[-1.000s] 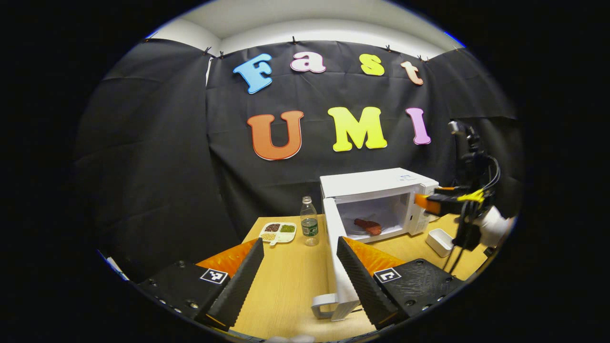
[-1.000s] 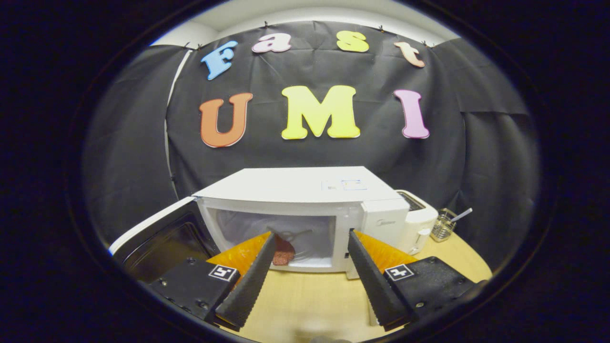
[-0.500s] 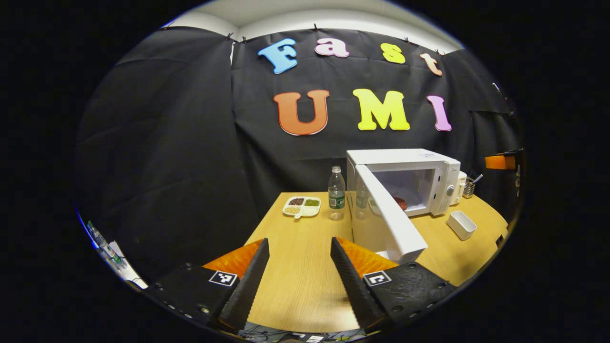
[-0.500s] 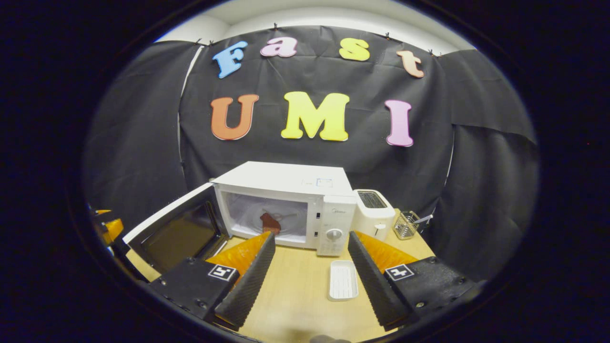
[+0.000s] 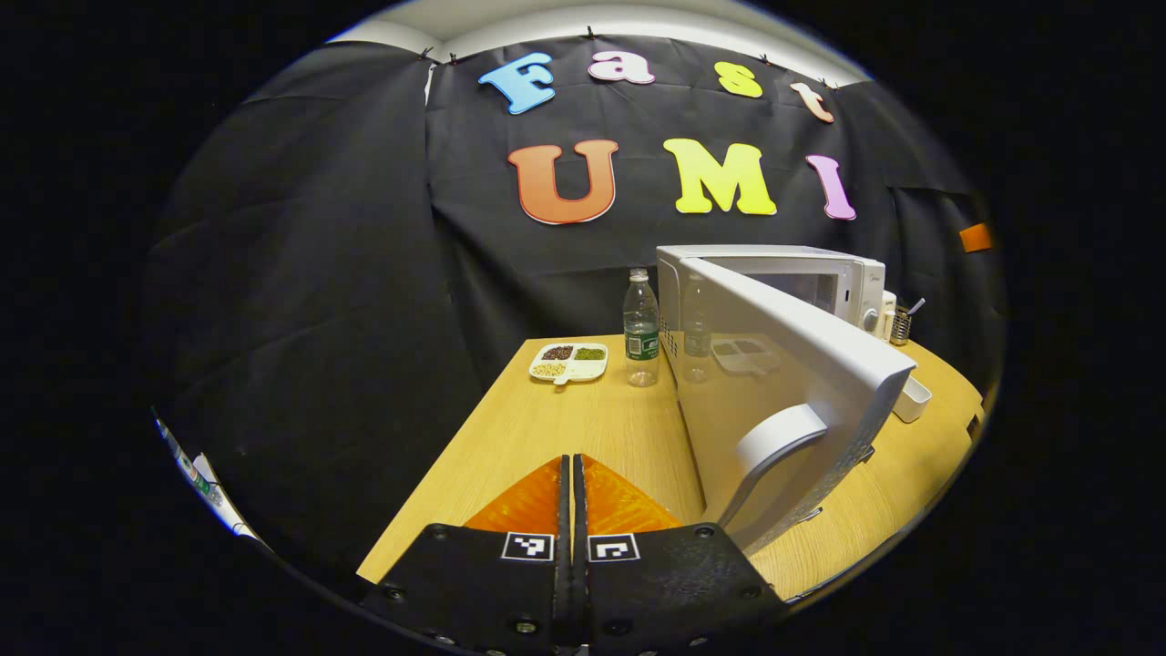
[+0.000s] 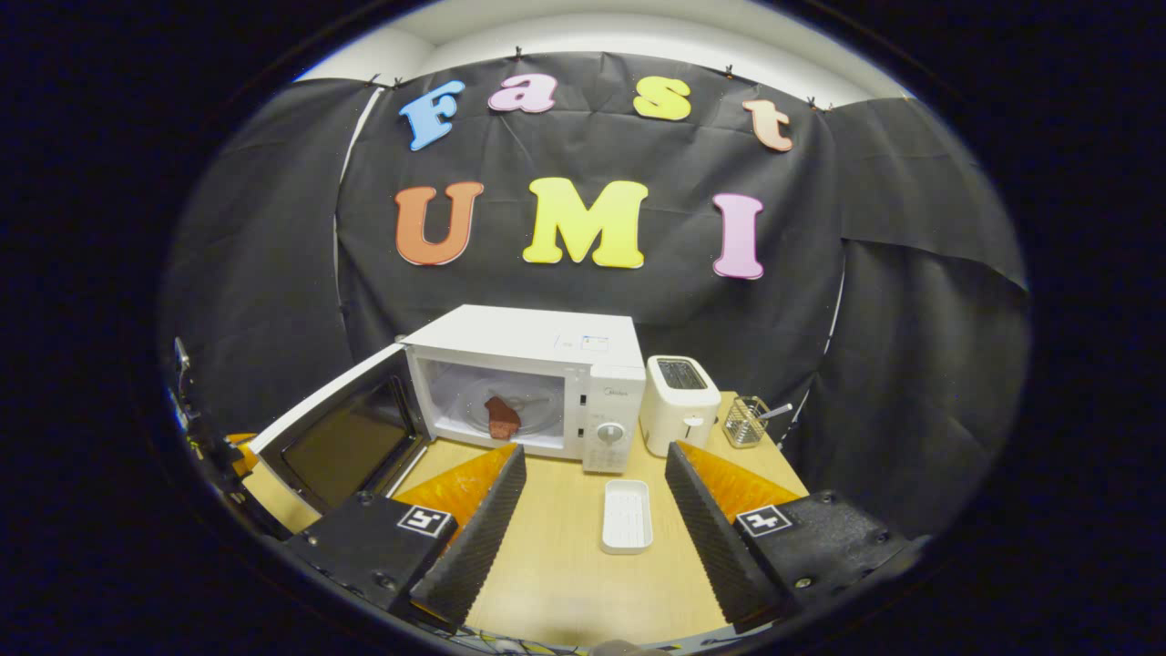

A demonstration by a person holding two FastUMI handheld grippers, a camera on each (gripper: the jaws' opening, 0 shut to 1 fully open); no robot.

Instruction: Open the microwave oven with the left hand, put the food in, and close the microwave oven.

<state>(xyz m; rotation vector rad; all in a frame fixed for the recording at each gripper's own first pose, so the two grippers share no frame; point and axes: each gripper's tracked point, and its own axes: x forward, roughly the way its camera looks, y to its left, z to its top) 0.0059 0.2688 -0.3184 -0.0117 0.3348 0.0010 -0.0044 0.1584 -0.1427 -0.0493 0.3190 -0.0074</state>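
Closed now with fingers together and empty, the left claw [image 5: 572, 547] sits just left of the door [image 5: 783, 383], nearer than the wide, empty right claw [image 6: 592, 519].

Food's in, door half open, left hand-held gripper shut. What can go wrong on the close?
1. The left hand-held gripper is shut and sits beside the door handle, not on it; a push with closed fingers may glance off the door.
2. The water bottle stands close to the hinge side of the microwave; a wide approach might knock it over.
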